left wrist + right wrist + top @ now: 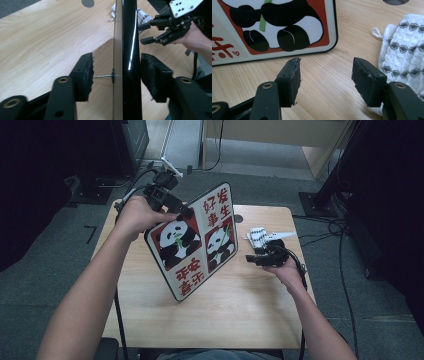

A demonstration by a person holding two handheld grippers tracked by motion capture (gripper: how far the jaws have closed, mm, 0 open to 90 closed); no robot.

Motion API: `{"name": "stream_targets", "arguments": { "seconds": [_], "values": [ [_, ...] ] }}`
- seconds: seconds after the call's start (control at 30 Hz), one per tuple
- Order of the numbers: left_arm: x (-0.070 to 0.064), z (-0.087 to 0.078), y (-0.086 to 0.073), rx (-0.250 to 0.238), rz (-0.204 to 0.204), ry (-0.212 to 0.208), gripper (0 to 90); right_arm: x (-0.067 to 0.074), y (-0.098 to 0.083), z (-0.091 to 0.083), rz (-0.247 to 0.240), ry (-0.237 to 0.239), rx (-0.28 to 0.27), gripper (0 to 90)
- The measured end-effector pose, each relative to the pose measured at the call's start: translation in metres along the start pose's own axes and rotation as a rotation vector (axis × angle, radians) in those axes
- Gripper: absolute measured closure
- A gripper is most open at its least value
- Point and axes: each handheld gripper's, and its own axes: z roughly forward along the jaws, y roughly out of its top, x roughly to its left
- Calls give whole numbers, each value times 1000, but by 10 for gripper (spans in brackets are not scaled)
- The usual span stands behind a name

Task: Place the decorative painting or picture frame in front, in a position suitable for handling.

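A flat board (192, 242) printed with two pandas and red characters stands tilted on the wooden table (225, 320), its lower edge on the wood. My left gripper (182, 211) is at the board's upper left edge. In the left gripper view the board's thin black edge (128, 50) runs between the jaws of the left gripper (119, 73), which is open, with a wide gap on one side and a narrow one on the other. My right gripper (325, 77) is open and holds nothing, low over the table to the right of the board (274, 25).
A white cloth (260, 236) with a dark pattern lies at the table's back right, beside the right gripper (252, 257); the cloth (402, 45) touches its right jaw. A round hole (238, 218) is in the tabletop behind the board. Cables trail off both table sides.
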Motion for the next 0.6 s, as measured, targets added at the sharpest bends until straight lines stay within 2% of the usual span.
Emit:
{"name": "stream_targets", "arguments": {
  "seconds": [0.2, 0.23, 0.27, 0.37, 0.6],
  "values": [
    [4, -7, -1, -48, -18, -5, 368, -2, 1, -3, 4, -3, -10, 413],
    [5, -13, -1, -69, -28, -16, 364, -3, 1, -4, 6, -6, -5, 413],
    [5, -13, -1, -69, -28, -16, 362, -3, 1, -4, 6, -6, -5, 413],
    [7, -28, -3, -95, -22, -8, 360, -7, 5, -5, -23, -34, -4, 414],
    [13, -48, -9, -138, -37, -9, 352, -16, 12, -11, -10, -66, -11, 414]
  ]
}}
